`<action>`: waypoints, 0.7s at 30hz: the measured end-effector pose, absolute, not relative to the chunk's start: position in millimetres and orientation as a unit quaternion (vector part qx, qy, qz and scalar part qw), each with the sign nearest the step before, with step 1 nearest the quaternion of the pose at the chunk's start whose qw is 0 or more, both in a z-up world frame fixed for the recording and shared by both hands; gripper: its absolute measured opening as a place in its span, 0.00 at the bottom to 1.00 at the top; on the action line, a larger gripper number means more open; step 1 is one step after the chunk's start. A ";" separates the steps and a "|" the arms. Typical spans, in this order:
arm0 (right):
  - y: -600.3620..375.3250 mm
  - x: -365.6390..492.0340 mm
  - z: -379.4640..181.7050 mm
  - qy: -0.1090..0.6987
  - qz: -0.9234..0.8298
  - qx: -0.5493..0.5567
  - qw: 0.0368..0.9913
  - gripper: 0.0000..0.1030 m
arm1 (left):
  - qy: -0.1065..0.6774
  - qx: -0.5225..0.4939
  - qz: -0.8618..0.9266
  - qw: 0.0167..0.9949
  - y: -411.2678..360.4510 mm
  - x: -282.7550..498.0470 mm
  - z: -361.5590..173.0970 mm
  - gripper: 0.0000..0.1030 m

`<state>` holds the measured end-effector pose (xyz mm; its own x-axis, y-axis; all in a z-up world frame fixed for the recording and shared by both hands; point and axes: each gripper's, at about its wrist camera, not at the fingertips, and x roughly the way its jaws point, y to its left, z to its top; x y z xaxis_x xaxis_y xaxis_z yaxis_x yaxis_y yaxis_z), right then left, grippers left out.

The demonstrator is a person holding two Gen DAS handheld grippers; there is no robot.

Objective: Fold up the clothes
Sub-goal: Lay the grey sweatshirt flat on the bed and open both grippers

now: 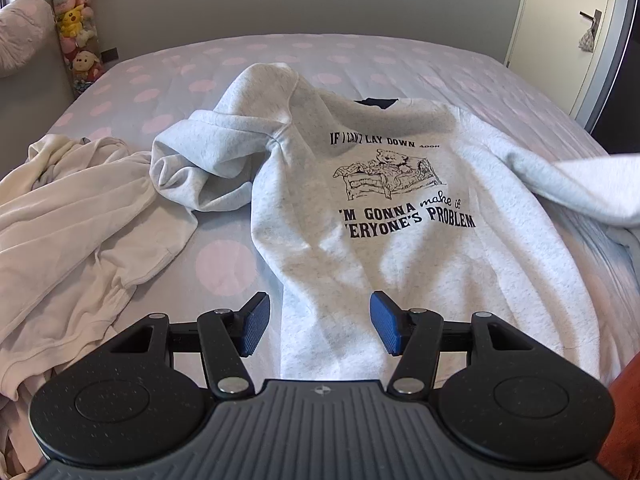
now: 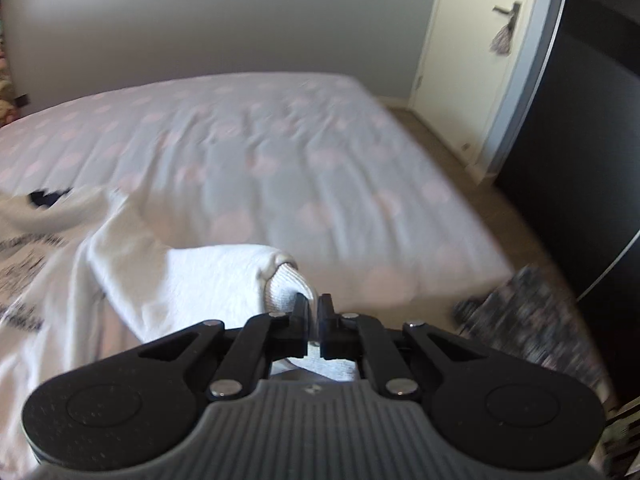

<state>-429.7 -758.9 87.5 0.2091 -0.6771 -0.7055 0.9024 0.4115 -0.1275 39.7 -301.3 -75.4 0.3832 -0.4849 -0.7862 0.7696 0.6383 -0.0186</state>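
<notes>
A light grey sweatshirt (image 1: 360, 208) with a black printed drawing and lettering lies front up on the bed. Its left sleeve (image 1: 200, 160) is bunched up beside the body. Its right sleeve (image 1: 580, 188) is lifted off the bed toward the right edge. My left gripper (image 1: 319, 322) hovers open over the sweatshirt's lower hem, nothing between its blue pads. In the right wrist view my right gripper (image 2: 315, 312) is shut on the ribbed cuff of the sleeve (image 2: 286, 284), which hangs raised above the mattress; the sweatshirt's body (image 2: 48, 280) lies blurred at the left.
A cream garment (image 1: 68, 216) lies crumpled at the bed's left. The bed (image 1: 360, 56) has a grey sheet with pink dots. Plush toys (image 1: 76, 24) hang in the far left corner. A white door (image 2: 480, 60) and a dark wardrobe (image 2: 580, 140) stand right of the bed.
</notes>
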 end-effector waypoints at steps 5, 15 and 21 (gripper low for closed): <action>-824.3 -428.1 112.7 0.344 -0.582 0.121 0.727 0.05 | 0.414 0.185 -0.366 0.813 -303.4 47.8 -80.3 0.52; -898.0 -434.4 1.1 0.437 -0.603 0.167 0.646 0.05 | 0.452 0.188 -0.340 0.803 -320.7 65.4 -89.7 0.52; -891.3 -441.3 -27.2 0.435 -0.600 0.180 0.647 0.08 | 0.468 0.198 -0.357 0.784 -336.8 55.1 -95.4 0.52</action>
